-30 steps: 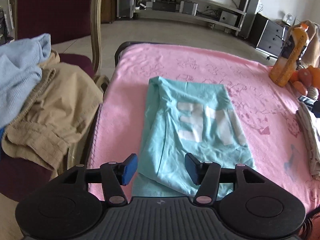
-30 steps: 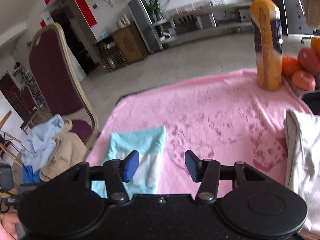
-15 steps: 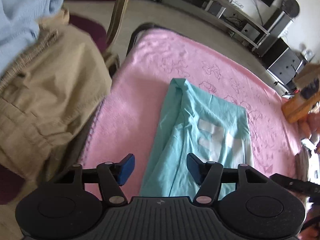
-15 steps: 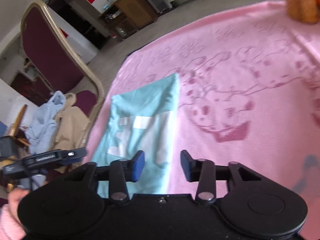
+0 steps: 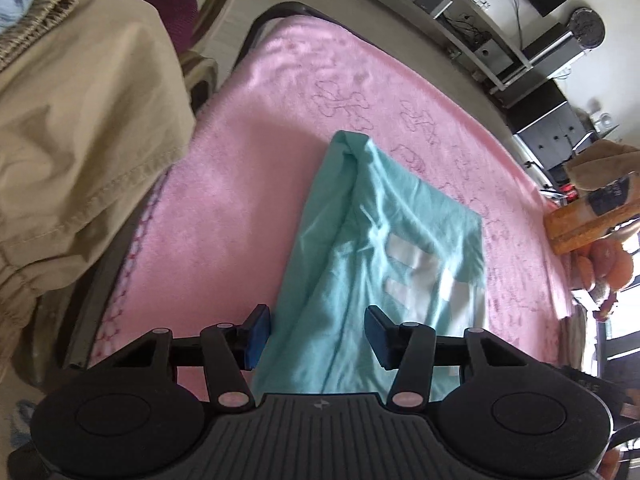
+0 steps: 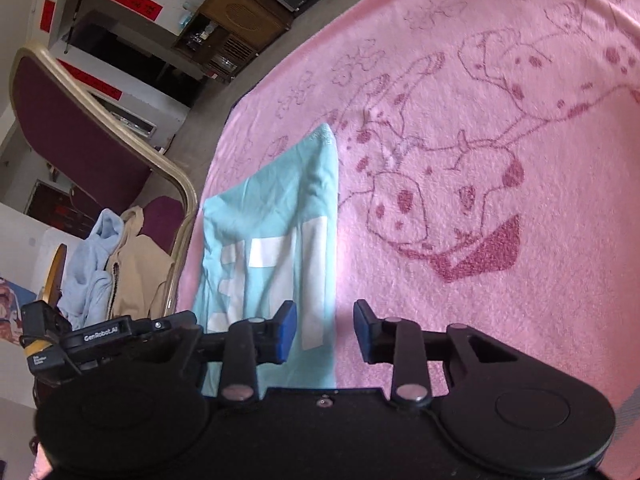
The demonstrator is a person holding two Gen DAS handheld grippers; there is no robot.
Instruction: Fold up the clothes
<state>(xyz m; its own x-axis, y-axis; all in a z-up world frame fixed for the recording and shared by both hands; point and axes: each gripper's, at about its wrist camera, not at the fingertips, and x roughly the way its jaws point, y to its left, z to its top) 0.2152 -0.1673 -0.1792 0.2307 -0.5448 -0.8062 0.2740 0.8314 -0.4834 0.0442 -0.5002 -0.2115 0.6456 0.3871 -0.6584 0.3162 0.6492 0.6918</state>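
A: Where do we have the shirt [image 5: 384, 248] now?

B: Lying folded into a long strip on the pink blanket [image 5: 224, 216], filling the lower middle of both views. A second ago we saw it from higher up; now both cameras sit lower and closer, and the bottle [image 5: 580, 220] has slid to the right edge of the left view.

A: And our left gripper [image 5: 316, 334]?

B: Released, its jaws just narrowed a little, straddling the shirt's near left corner without pinching it.

A: The right gripper [image 6: 325, 330]?

B: Also unclenched; its jaws have just been closing, with the shirt's right edge between them and the pads not yet pressing. The tan trousers [image 5: 80, 112] now crowd the left view's upper left.
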